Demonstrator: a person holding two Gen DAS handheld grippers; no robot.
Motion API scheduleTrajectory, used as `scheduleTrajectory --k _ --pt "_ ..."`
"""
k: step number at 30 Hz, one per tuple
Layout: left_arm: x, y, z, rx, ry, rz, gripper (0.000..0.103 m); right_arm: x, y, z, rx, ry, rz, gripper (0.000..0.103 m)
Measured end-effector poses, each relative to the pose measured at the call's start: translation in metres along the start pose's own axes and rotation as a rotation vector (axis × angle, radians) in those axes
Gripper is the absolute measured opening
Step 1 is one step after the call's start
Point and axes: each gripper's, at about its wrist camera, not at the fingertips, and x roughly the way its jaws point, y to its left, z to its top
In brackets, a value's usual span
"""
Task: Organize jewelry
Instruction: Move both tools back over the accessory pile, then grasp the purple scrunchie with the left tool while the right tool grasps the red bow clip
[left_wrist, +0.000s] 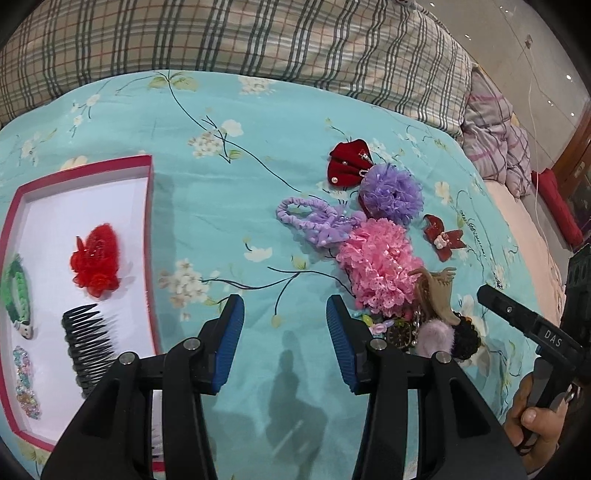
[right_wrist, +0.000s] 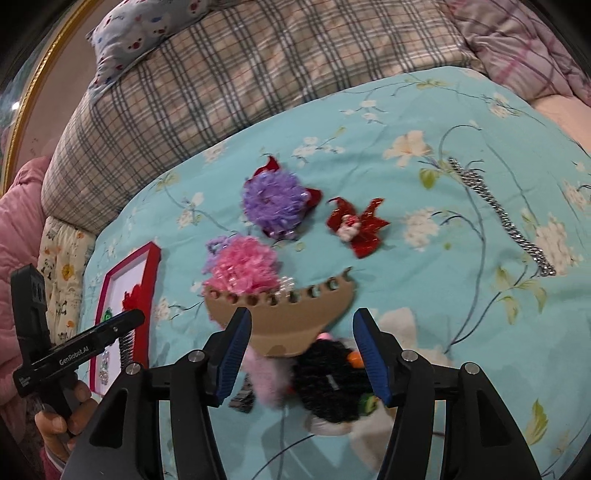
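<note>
We are between picks: the left tool hangs open and empty over the bed cover beside the red-rimmed box. Our right tool, open and gripping nothing, straddles the tan comb clip, which overlaps a black scrunchie near the pink one. Next we lower and close.
</note>
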Motion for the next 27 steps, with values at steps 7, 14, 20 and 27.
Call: scheduleTrajectory --k 7,14,20,27 --pt "0.022 -0.001 0.018 -0.03 0.019 -0.025 0.045 0.007 -0.016 0.016 0.019 -0.019 -0.025 0.059" --pt "0.058 -0.004 0.042 -0.049 0.047 -0.057 0.045 0.026 -0.031 0.039 0.022 -0.03 -0.049 0.059" --pt "0.098 -0.004 0.06 -0.058 0.079 -0.051 0.045 0.053 -0.043 0.055 0.031 -0.01 -0.067 0.059" --pt "0.125 -0.002 0.069 -0.053 0.089 -0.05 0.045 0.075 -0.045 0.062 0.012 0.007 -0.091 0.051"
